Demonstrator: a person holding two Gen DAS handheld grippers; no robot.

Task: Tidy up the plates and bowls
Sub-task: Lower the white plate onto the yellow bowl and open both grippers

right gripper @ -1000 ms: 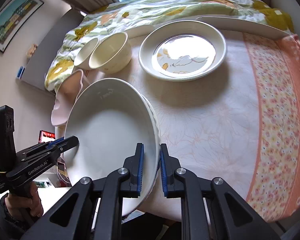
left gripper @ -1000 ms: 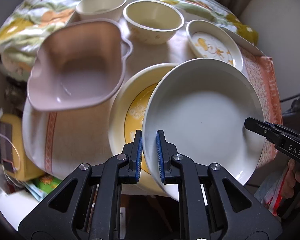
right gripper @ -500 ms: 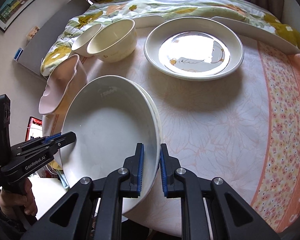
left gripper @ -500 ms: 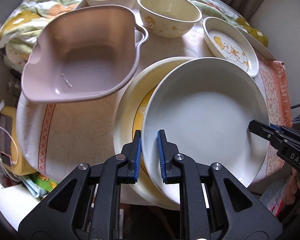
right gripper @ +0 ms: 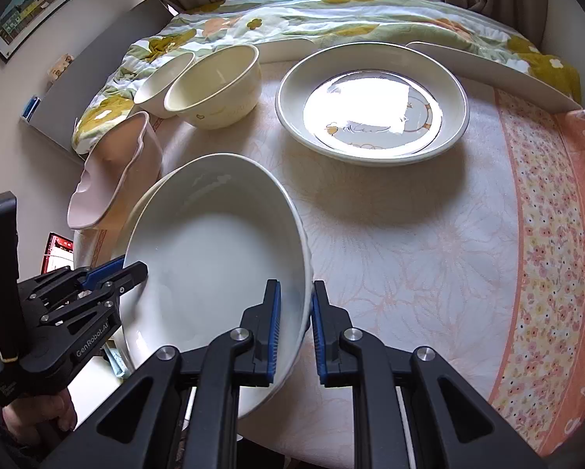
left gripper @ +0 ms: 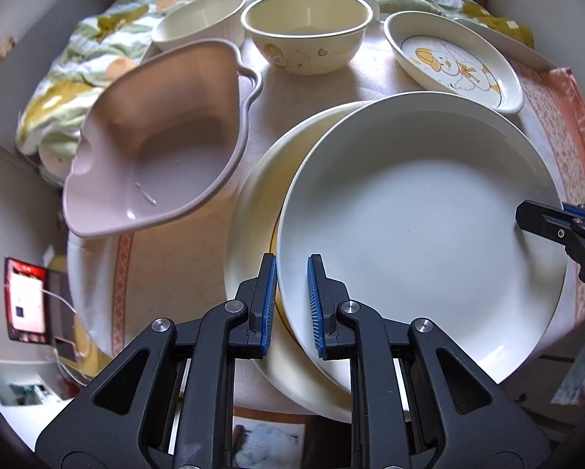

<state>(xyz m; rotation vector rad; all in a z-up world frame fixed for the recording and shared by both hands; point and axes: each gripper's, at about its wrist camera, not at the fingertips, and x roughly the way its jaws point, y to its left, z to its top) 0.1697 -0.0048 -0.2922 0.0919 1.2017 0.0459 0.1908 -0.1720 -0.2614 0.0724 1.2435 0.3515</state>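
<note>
A plain white deep plate (left gripper: 421, 226) is held at two sides over a cream plate with a yellow centre (left gripper: 253, 203) on the table. My left gripper (left gripper: 291, 305) is shut on its near rim. My right gripper (right gripper: 295, 328) is shut on its opposite rim; the plate (right gripper: 214, 265) shows there too. A pink handled dish (left gripper: 156, 144) lies left. Two cream bowls (left gripper: 308, 27) (left gripper: 198, 23) stand at the back. A cartoon-dog plate (left gripper: 452, 60) lies back right, also seen in the right wrist view (right gripper: 370, 105).
The round table has a floral orange cloth (right gripper: 429, 234). A flowered quilt (right gripper: 292, 27) lies behind it. White flat trays (right gripper: 487, 70) rest at the table's far edge. The table's front edge is near both grippers.
Both grippers and the white plate have moved forward and lower over the cream plate; the far bowls and the dog plate appear closer.
</note>
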